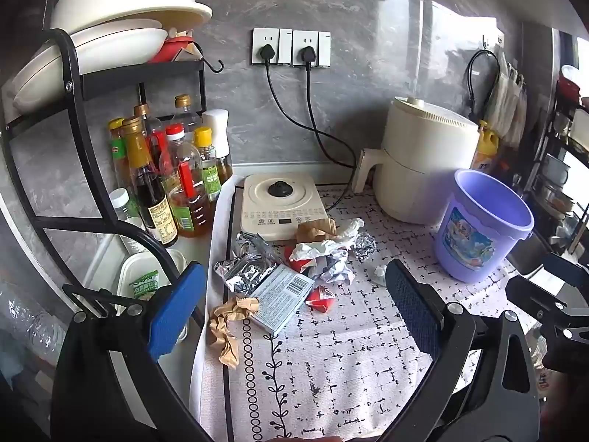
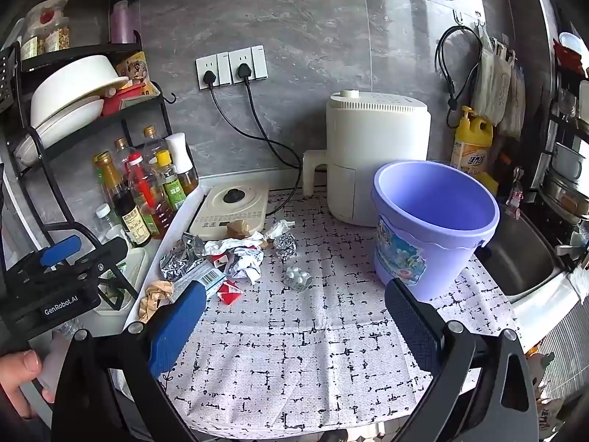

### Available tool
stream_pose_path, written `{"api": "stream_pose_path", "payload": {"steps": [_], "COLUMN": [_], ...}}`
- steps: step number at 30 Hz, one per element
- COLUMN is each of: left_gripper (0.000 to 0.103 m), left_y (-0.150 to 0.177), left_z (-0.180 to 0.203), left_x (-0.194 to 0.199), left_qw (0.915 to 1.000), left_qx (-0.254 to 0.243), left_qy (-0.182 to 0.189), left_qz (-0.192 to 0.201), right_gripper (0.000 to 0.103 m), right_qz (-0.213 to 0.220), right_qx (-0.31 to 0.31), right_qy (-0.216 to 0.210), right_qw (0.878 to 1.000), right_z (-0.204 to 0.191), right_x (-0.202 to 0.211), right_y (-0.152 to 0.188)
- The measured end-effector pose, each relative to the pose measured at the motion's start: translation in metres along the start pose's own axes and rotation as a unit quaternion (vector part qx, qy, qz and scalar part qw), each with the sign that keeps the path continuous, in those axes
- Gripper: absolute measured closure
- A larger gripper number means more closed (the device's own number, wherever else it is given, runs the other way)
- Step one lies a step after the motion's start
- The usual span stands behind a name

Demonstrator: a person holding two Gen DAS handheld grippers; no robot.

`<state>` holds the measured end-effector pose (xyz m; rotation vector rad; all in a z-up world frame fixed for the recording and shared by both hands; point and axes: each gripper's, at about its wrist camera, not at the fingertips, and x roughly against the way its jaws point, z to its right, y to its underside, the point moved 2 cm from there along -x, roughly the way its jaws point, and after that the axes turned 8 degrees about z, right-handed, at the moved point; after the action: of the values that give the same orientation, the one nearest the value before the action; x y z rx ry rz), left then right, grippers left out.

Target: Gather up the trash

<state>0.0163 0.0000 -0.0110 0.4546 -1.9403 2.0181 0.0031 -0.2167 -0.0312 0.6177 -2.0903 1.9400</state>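
A pile of trash lies on the patterned mat: crumpled white paper [image 1: 325, 263] [image 2: 244, 259], silver foil wrappers [image 1: 244, 269] [image 2: 180, 258], a foil ball [image 1: 364, 246] [image 2: 285, 246], a grey barcode box [image 1: 281, 296] [image 2: 206, 279], a red packet [image 1: 321, 300] [image 2: 229, 292], brown crumpled paper [image 1: 226, 326] [image 2: 154, 298] and a pill blister [image 2: 298, 279]. An empty purple bucket [image 1: 478, 224] [image 2: 434, 224] stands to the right. My left gripper [image 1: 291, 313] is open and empty, just in front of the pile. My right gripper [image 2: 294, 326] is open and empty, over bare mat near the bucket.
An induction cooker [image 1: 283, 204] [image 2: 230, 208] sits behind the pile and a white air fryer [image 1: 423, 162] [image 2: 375, 158] behind the bucket. A black rack with sauce bottles [image 1: 165, 180] [image 2: 143, 191] stands left. A sink [image 2: 522, 258] is at the right.
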Motion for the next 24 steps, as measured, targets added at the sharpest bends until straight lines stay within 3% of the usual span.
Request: {"api": "stream_pose_path", "payload": {"steps": [1,24], "left_gripper": [0.006,0.006], "left_y": [0.0,0.007], "left_z": [0.0,-0.001], "left_x": [0.001,0.003], "left_qw": [1.0,0.9998], "left_qx": [0.0,-0.007], "left_qy": [0.001,0.014], "left_qz": [-0.001,-0.015], "right_gripper": [0.008,0.008], "right_qz": [-0.015,-0.01], "right_qx": [0.002,0.004], "right_qy": [0.005,0.017], "right_qw": [1.0,1.0], "right_z": [0.0,-0.006], "right_x": [-0.003,0.001], "right_y": [0.0,0.004]}}
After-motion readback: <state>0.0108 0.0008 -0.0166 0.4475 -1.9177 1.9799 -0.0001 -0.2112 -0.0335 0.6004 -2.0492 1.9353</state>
